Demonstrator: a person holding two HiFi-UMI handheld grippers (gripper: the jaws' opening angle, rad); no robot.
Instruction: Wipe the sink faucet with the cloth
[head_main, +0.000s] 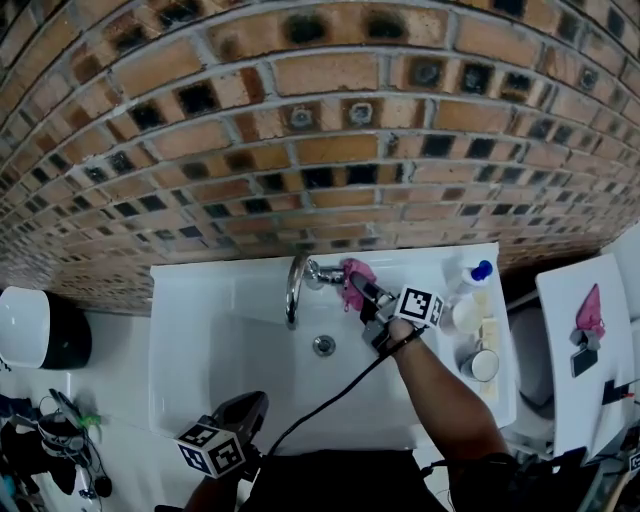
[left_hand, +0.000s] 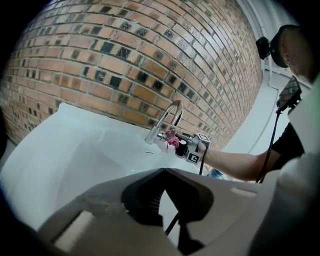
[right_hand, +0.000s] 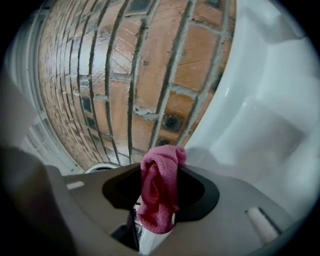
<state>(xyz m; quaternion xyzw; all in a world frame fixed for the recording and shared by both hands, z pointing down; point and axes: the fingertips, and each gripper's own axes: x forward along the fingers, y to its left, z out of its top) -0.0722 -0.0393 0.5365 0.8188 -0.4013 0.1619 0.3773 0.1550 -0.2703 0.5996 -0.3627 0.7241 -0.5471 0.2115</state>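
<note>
A chrome faucet curves out from the back ledge of the white sink. My right gripper is shut on a pink cloth and presses it against the faucet's base, at the right of the spout. In the right gripper view the cloth hangs folded between the jaws, with brick wall beyond. My left gripper hovers low at the sink's front edge, jaws closed with nothing in them. The left gripper view shows the faucet and the cloth from across the basin.
The drain lies in the basin's middle. Bottles and cups crowd the sink's right ledge. A brick wall rises right behind the faucet. A white and black bin stands at the left, a white board at the right.
</note>
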